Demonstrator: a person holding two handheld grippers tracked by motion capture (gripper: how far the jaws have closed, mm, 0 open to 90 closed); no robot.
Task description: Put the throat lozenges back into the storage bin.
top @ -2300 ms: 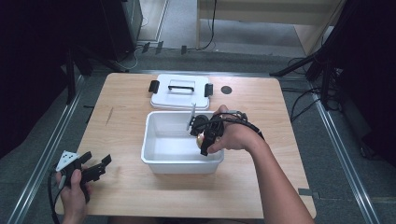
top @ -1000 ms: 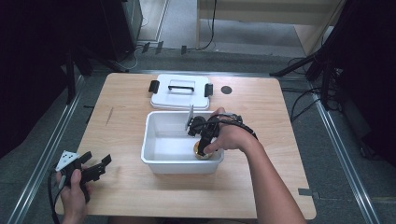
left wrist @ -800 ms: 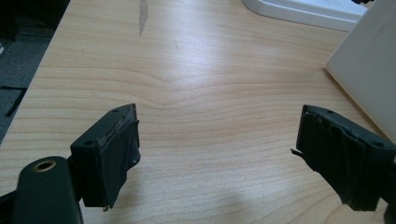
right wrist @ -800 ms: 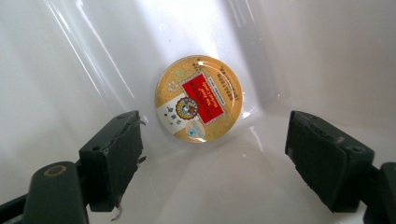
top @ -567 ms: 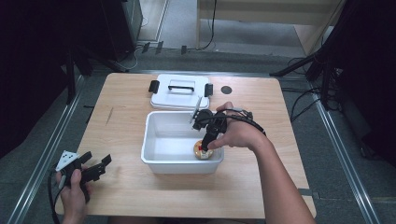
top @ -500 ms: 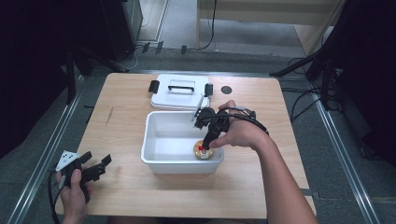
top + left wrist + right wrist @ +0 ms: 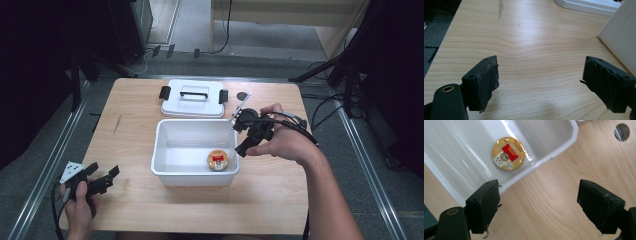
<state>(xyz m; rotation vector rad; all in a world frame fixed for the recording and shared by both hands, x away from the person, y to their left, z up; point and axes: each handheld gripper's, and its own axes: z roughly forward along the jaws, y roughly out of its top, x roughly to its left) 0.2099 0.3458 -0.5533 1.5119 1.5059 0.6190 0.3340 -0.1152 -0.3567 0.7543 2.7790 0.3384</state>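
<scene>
High view: round tin [image 7: 218, 160] lies in the white tub [image 7: 172, 172] (near-right corner); right gripper [image 7: 242, 135], jaws apart and empty, hovers above its right rim.

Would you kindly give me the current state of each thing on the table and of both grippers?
White bin: open, lid off.
Lid: flat on the table behind the bin.
Round tin: lying inside the bin, released.
Right gripper: open, empty, beside the bin.
Left gripper: open, empty.

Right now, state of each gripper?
Left gripper: open, holding nothing, over bare table.
Right gripper: open, holding nothing; the round tin lies free in the white bin.
</scene>
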